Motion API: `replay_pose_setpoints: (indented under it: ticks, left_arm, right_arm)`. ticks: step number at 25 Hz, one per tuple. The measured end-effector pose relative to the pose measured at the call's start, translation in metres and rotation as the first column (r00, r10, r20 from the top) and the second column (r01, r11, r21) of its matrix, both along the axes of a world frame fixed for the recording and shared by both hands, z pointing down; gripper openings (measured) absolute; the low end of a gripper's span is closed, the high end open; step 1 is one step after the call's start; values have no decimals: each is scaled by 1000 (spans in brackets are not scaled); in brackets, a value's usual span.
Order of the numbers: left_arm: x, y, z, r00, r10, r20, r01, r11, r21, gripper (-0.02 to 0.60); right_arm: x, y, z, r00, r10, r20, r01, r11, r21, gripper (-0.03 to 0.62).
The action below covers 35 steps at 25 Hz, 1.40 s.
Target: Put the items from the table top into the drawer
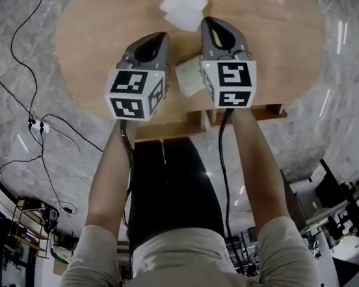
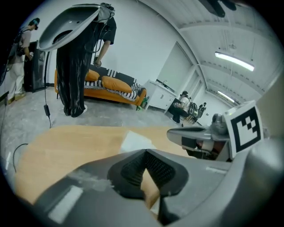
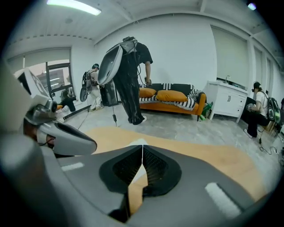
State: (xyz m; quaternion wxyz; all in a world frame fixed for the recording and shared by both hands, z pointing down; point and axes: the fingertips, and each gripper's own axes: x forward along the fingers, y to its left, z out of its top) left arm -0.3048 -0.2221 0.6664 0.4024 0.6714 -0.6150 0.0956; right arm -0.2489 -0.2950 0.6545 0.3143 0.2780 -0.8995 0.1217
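left hand-held gripper [image 2: 145, 153] and right hand-held gripper [image 3: 142, 150]: jaws together on both, nothing between, held side by side above the wooden surface [image 1: 89, 29]. far white item [image 1: 182, 5] lying further out; near white item [image 1: 187, 76] just beside the right one, close to the edge. wooden frame [image 1: 174, 131] under that edge, probably the drawer; cannot tell if open. risks: descending with closed jaws and shoving the light near piece off the edge; bumping the two tools together, being so close.
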Motion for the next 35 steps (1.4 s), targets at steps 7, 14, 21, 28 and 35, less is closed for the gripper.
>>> replay_pose_setpoints:
  ticks: [7, 14, 21, 28, 35]
  left_arm:
    - [7, -15, 12, 1000, -4, -8, 3, 1000, -30, 18]
    - [15, -2, 21, 999, -17, -31, 14, 997, -70, 18]
    - [25, 16, 7, 998, -36, -45, 33, 997, -67, 18]
    - [-1, 51, 1, 995, -92, -51, 89, 994, -59, 18]
    - [-3, 90, -11, 995, -98, -30, 97, 994, -53, 18]
  right_arm:
    - [-1, -37, 46, 992, -35, -120, 26, 997, -79, 129]
    - [-2, -56, 79, 985, -35, -166, 6, 985, -172, 130]
    - [-14, -43, 78, 972, -177, -153, 158, 979, -130, 25]
    - [-56, 10, 44, 948, -281, -152, 291, 956, 45, 14]
    - [-60, 51, 9, 959, -265, -99, 274, 957, 91, 12]
